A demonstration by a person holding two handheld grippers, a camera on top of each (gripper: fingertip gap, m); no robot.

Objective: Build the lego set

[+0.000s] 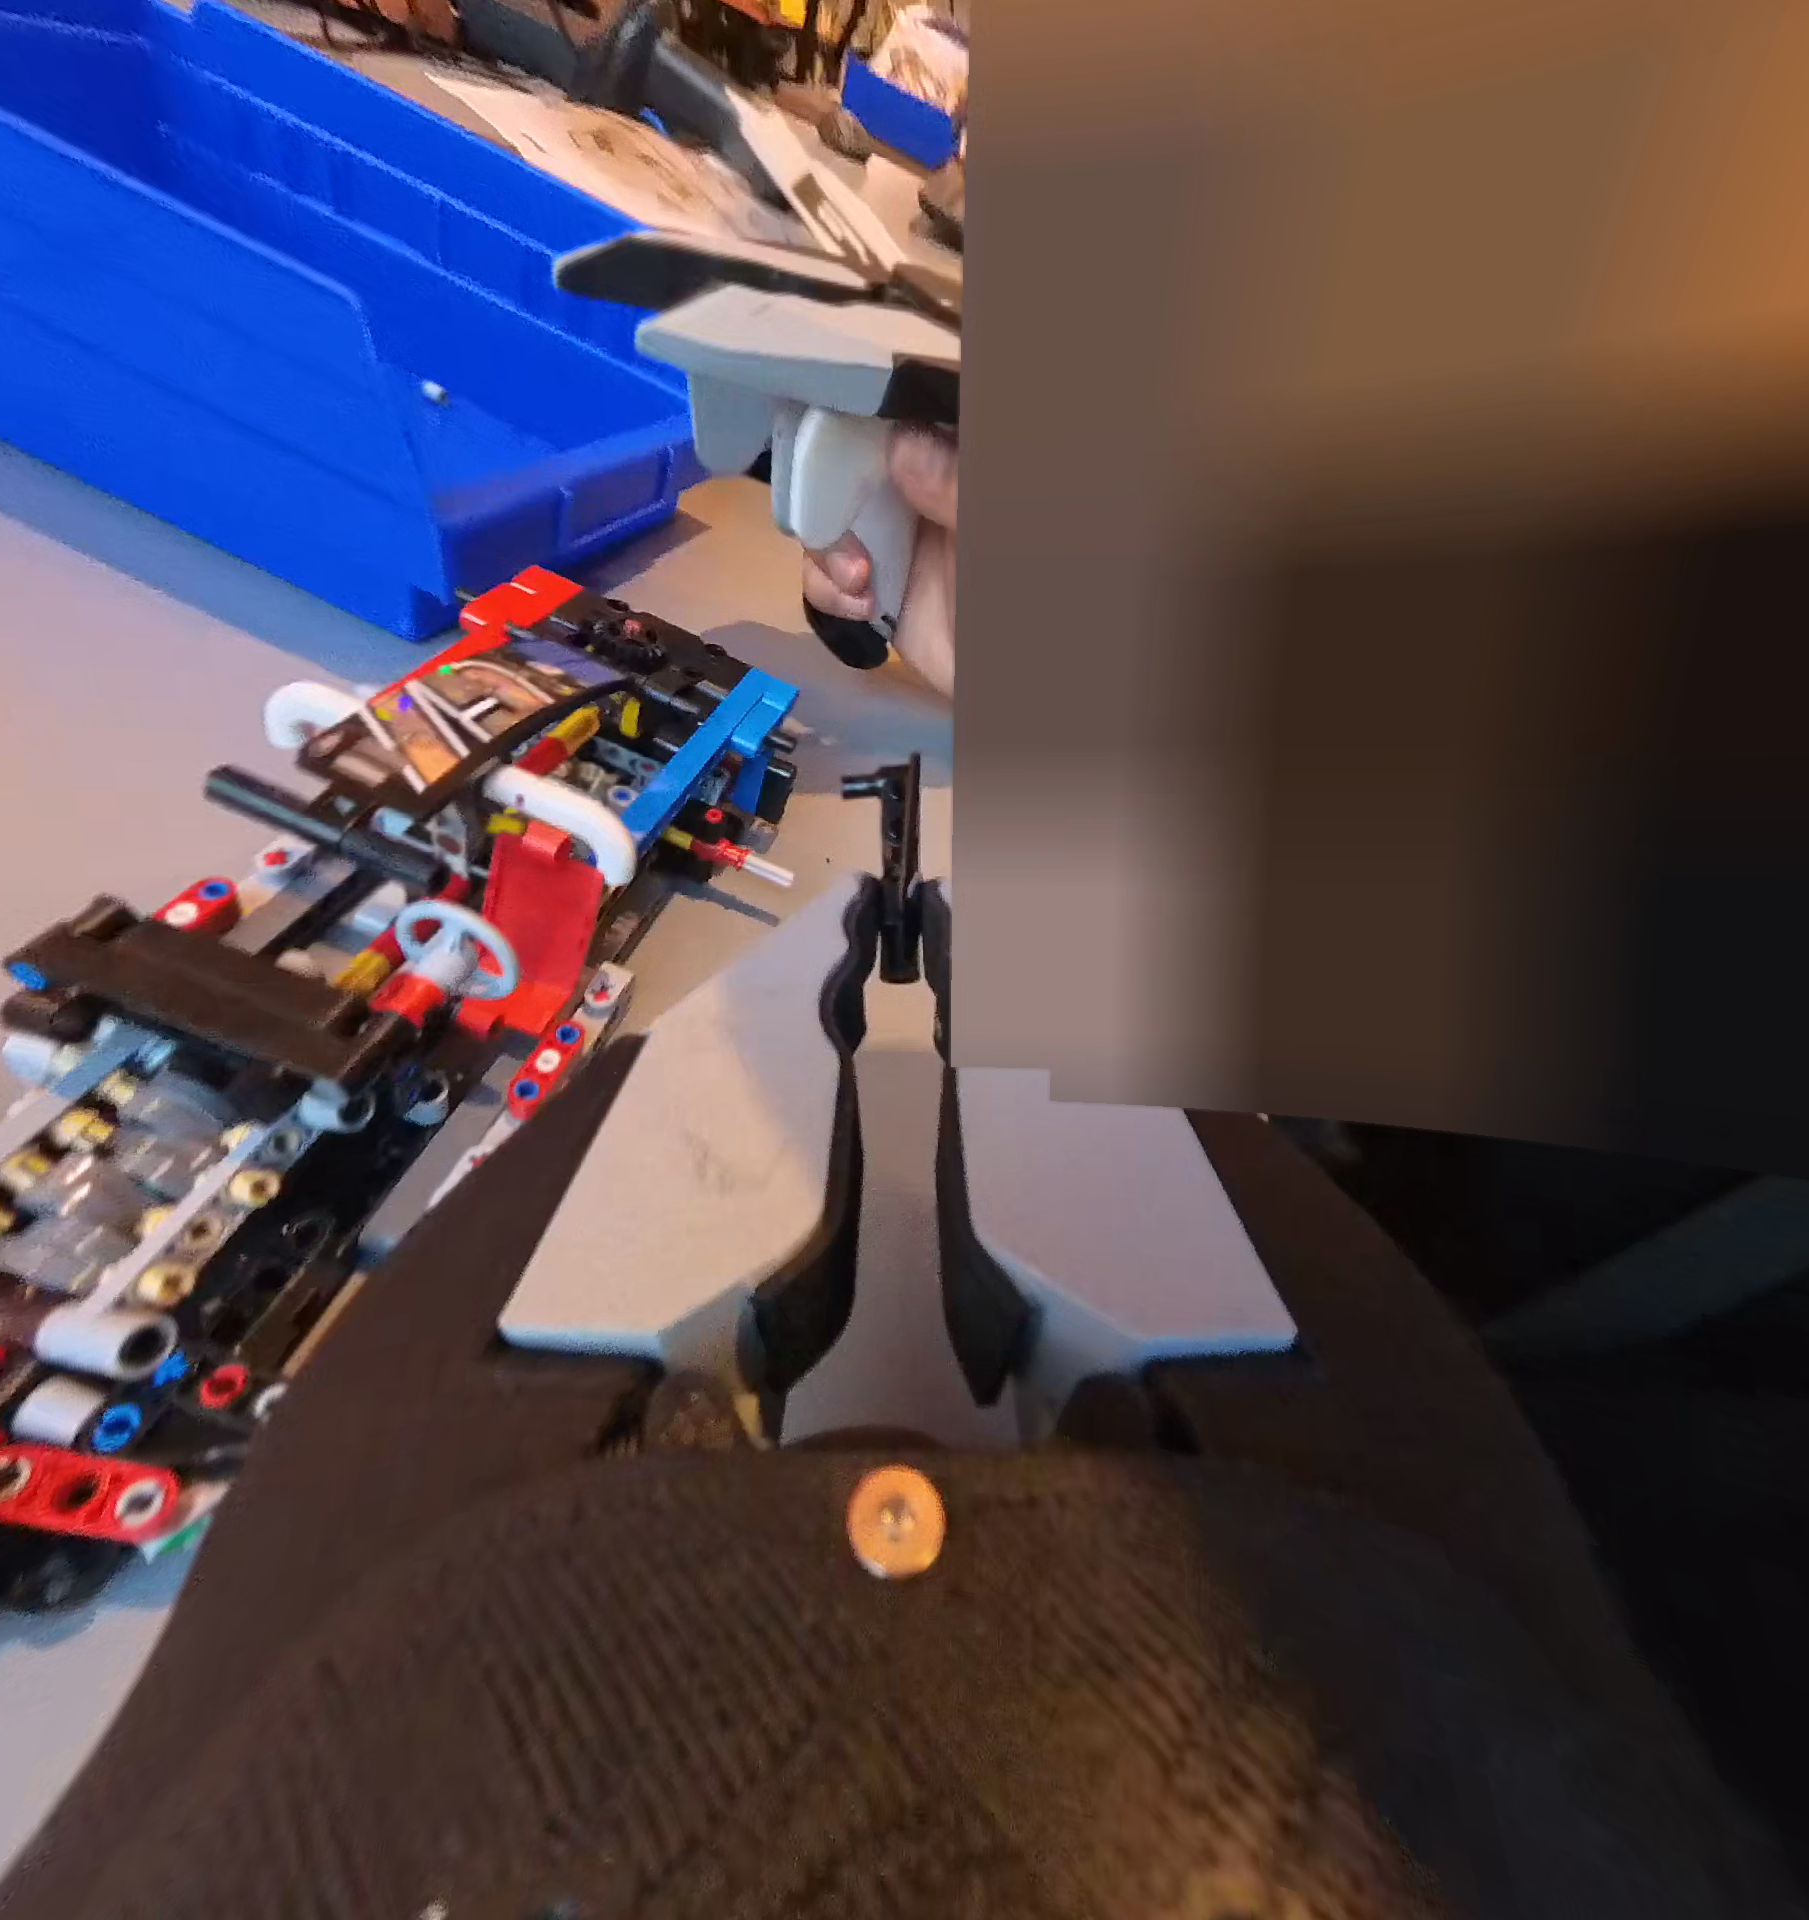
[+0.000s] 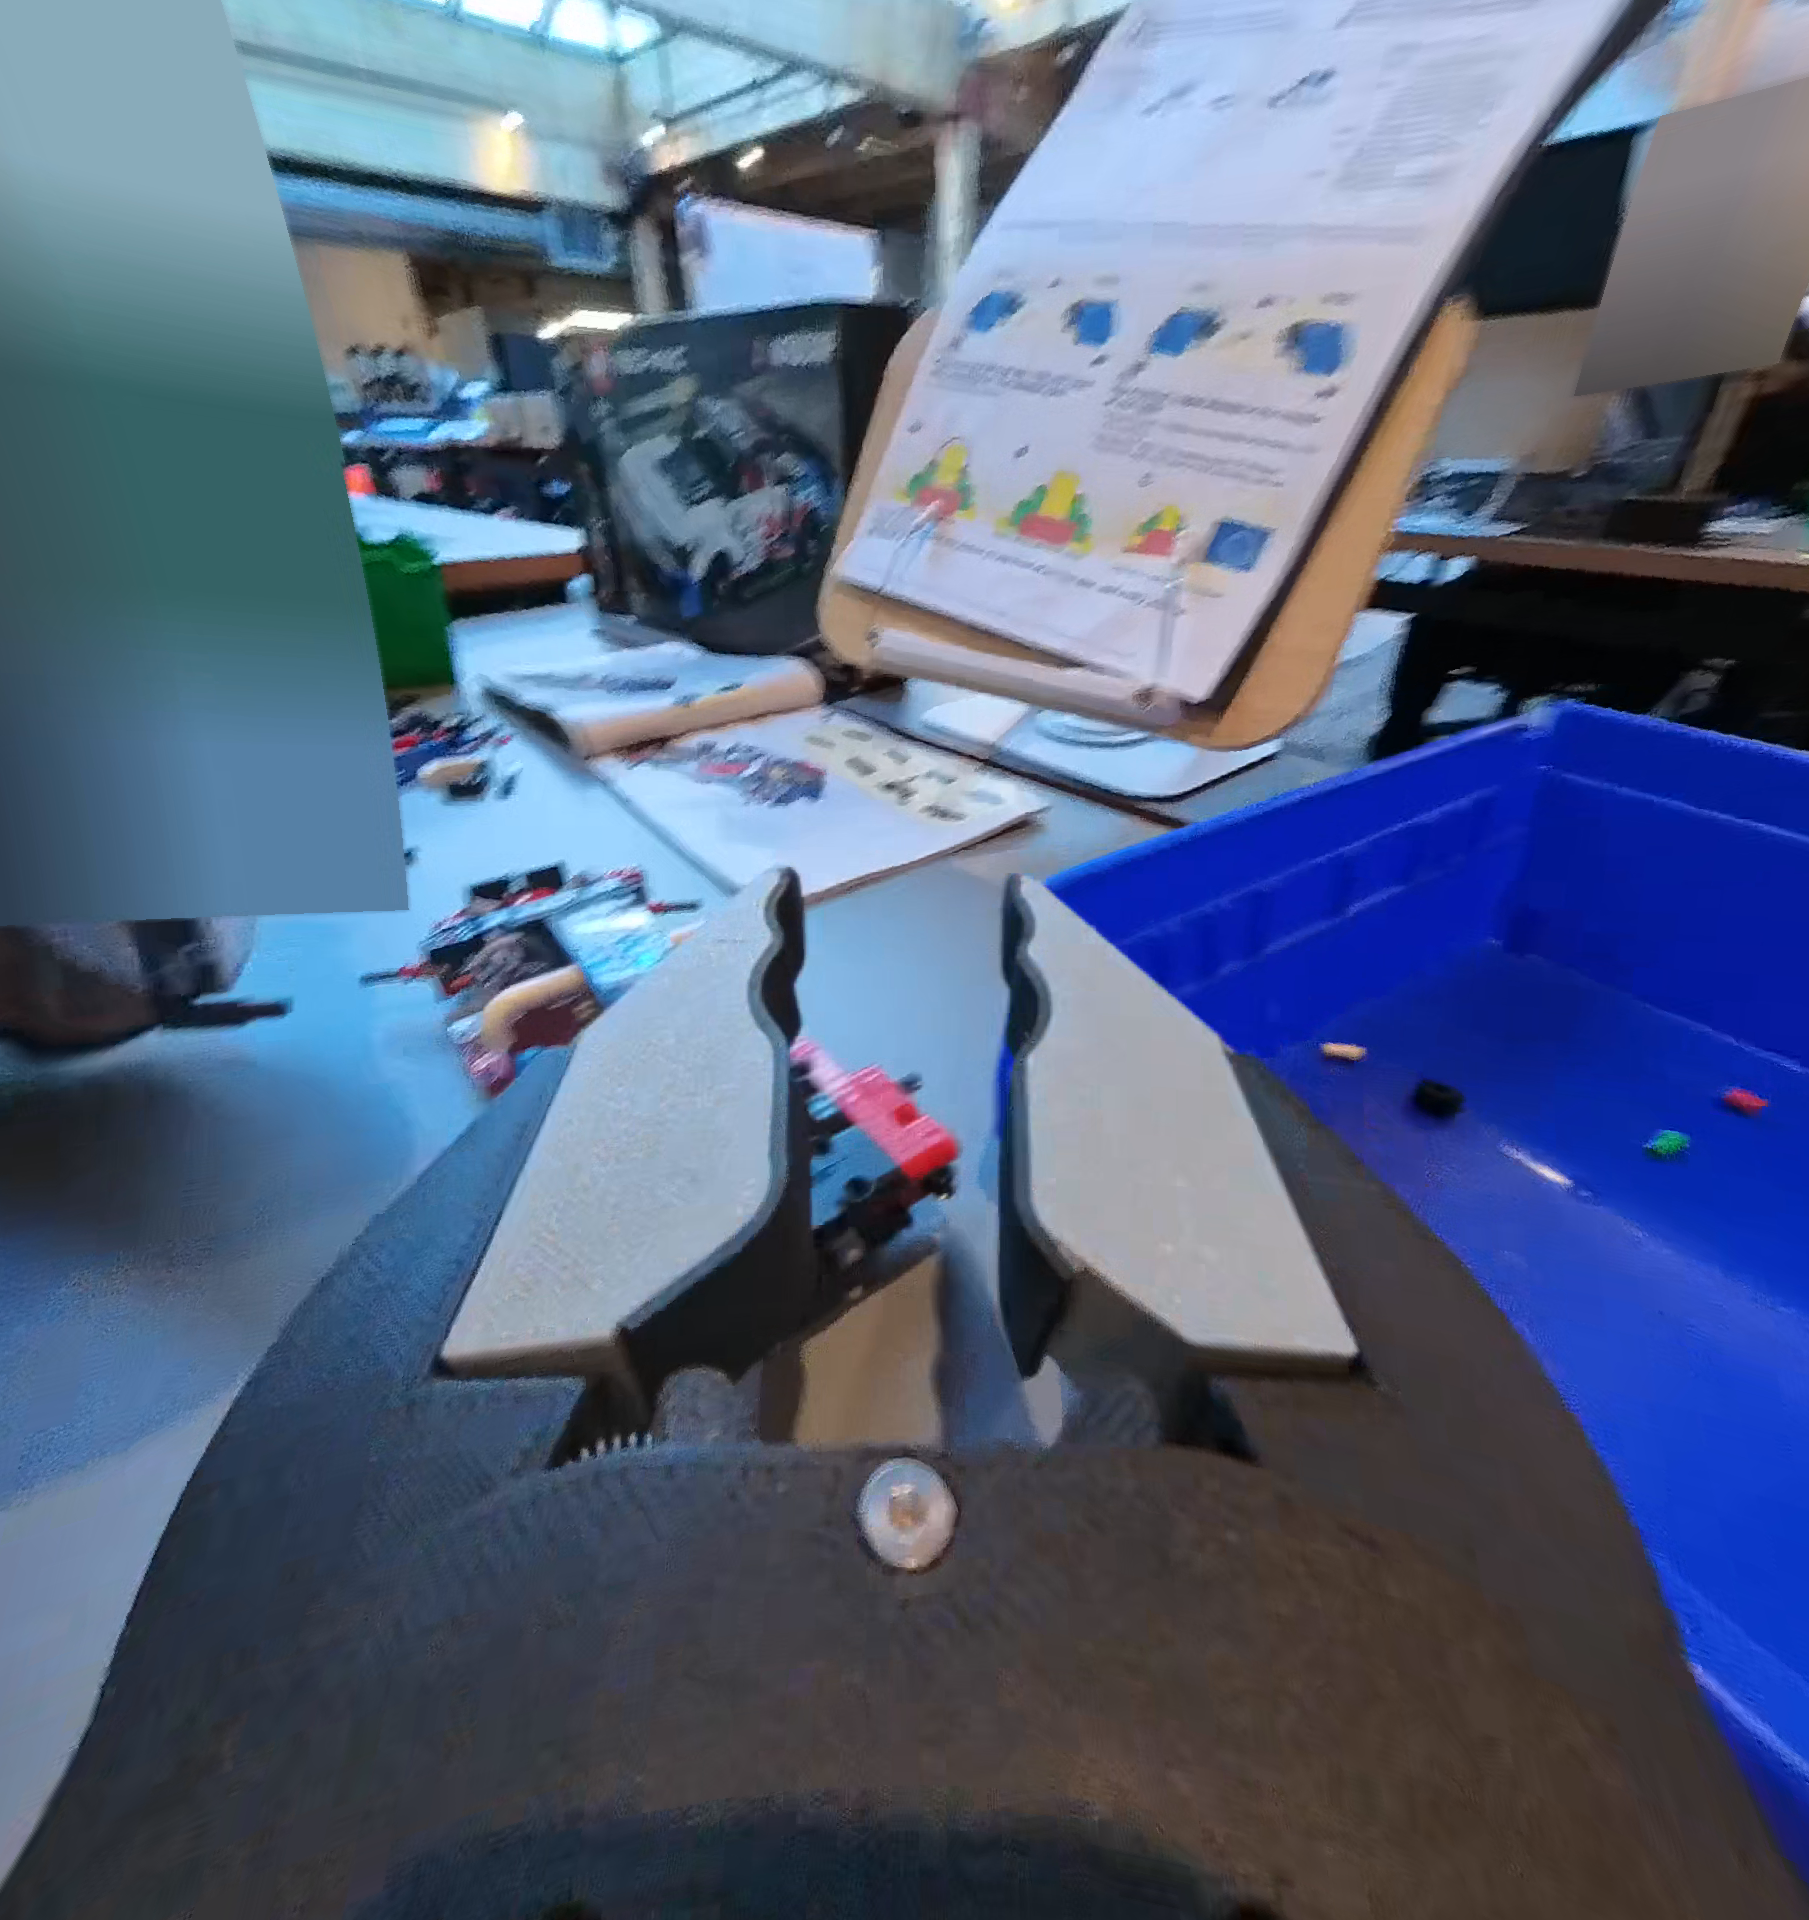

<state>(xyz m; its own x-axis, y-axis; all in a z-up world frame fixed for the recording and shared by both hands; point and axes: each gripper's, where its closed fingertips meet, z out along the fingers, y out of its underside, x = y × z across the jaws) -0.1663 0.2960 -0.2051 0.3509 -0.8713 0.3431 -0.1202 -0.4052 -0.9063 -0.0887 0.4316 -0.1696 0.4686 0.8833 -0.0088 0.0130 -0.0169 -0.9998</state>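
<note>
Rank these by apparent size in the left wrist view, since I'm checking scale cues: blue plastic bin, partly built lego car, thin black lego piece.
1. Blue plastic bin
2. Partly built lego car, though nearer the camera, so unsure
3. Thin black lego piece, clearly smallest

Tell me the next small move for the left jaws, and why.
Probably carry the black piece left toward the car frame. The left gripper is shut on it and holds it upright over bare table, apart from the frame. The right gripper is open and empty by the blue bin.
</note>
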